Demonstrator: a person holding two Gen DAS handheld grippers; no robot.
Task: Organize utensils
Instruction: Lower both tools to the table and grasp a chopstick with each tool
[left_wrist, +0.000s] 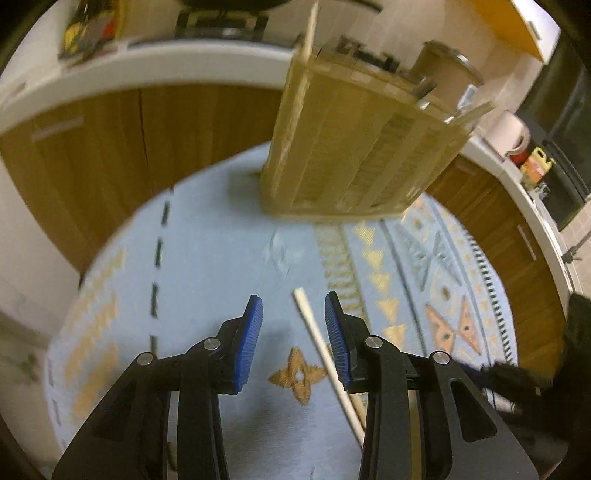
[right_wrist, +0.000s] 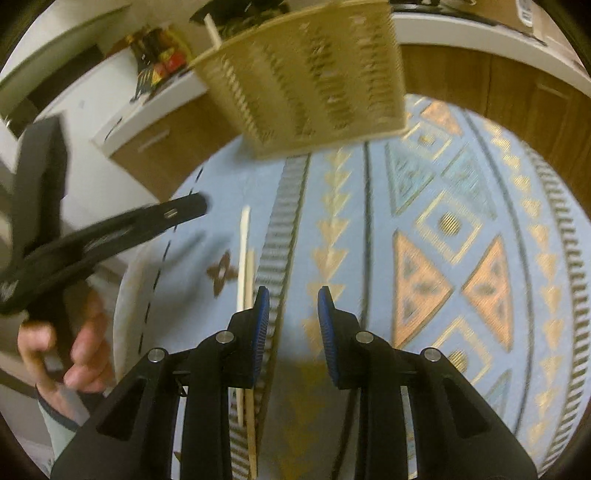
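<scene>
A slatted wooden utensil holder (left_wrist: 354, 147) stands at the far side of a round table with a pale blue patterned cloth (left_wrist: 207, 266); a wooden stick (left_wrist: 308, 35) stands in its near corner. It also shows in the right wrist view (right_wrist: 310, 85). Two pale wooden chopsticks (left_wrist: 325, 354) lie on the cloth, partly under my left gripper's right finger. My left gripper (left_wrist: 293, 314) is open and empty above them. In the right wrist view the chopsticks (right_wrist: 244, 258) lie left of my right gripper (right_wrist: 293, 302), which is open and empty. The left gripper (right_wrist: 110, 229) shows there, held in a hand.
Wooden cabinets with a white countertop (left_wrist: 147, 70) curve behind the table. Jars and packets (left_wrist: 88, 29) sit on the counter. A cylindrical container (left_wrist: 443, 74) stands behind the holder. A white appliance (left_wrist: 513, 133) is at the right.
</scene>
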